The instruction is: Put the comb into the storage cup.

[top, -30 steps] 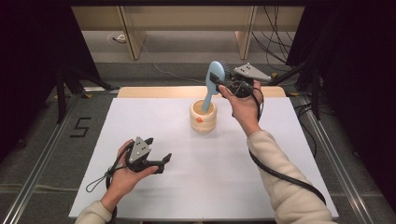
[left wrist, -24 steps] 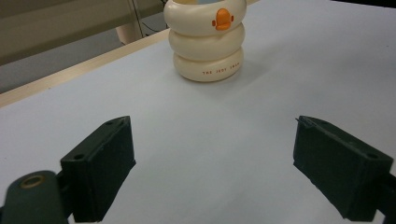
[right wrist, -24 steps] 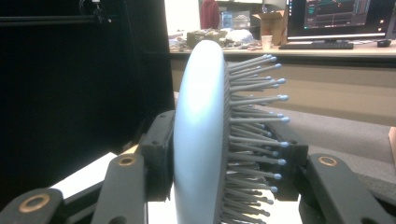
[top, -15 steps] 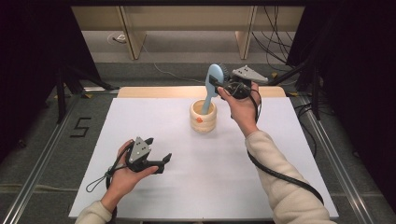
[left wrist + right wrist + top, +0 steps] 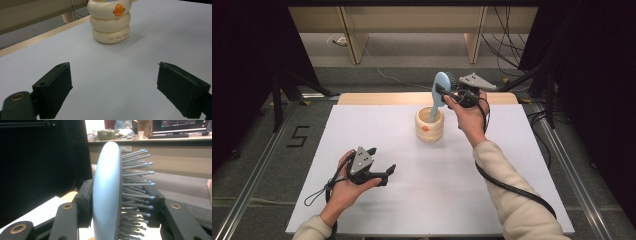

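On the white table (image 5: 512, 165), cream holder (image 5: 430, 127), hairbrush (image 5: 439, 90) inside.

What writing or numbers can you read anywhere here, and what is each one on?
"5": dark numeral on the grey floor left of the table.
"THE JUDY SWAN", roughly; small and partly blurred: on the lowest ring of the cream holder.
Monitor in the background: text too small to read.

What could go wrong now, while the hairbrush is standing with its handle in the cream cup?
1. The right gripper clamps the hairbrush by its head, one jaw on the bristles, so it might slip or twist.
2. The tall brush leans in the cup; a sideways pull could tip the cup, since the open left gripper rests apart from it.
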Tool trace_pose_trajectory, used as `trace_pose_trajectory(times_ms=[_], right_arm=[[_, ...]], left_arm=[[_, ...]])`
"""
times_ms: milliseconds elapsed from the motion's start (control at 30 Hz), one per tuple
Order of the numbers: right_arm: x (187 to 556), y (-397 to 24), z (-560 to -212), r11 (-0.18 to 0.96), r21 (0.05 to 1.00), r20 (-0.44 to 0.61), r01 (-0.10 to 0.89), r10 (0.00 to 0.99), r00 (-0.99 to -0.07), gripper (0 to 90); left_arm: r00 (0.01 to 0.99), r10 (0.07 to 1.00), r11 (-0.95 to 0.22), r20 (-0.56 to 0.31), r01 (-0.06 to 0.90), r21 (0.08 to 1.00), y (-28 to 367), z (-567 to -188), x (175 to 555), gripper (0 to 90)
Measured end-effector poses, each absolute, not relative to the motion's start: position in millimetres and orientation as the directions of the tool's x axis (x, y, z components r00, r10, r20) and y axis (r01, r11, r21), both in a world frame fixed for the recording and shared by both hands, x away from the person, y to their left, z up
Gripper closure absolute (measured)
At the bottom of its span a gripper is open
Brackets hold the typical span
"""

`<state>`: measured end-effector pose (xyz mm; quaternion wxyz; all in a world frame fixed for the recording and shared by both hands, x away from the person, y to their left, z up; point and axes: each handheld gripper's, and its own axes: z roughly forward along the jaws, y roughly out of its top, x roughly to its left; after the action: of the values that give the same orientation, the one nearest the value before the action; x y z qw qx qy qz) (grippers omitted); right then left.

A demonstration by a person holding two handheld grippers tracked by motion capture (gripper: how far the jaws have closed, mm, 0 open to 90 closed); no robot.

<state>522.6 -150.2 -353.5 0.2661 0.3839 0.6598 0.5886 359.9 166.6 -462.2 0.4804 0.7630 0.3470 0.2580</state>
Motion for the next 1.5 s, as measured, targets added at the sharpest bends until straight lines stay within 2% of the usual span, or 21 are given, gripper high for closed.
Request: trace_pose_trajectory(times_ms=[1500], right_arm=[[534.4, -144.3, -382.8, 0.007, 0.964, 0.146, 0.265, 0.822, -0.551, 51.5]], left_arm=[[0.629, 0.775, -0.296, 0.058, 0.282, 0.912, 165.1, -462.7, 360.0, 12.0]])
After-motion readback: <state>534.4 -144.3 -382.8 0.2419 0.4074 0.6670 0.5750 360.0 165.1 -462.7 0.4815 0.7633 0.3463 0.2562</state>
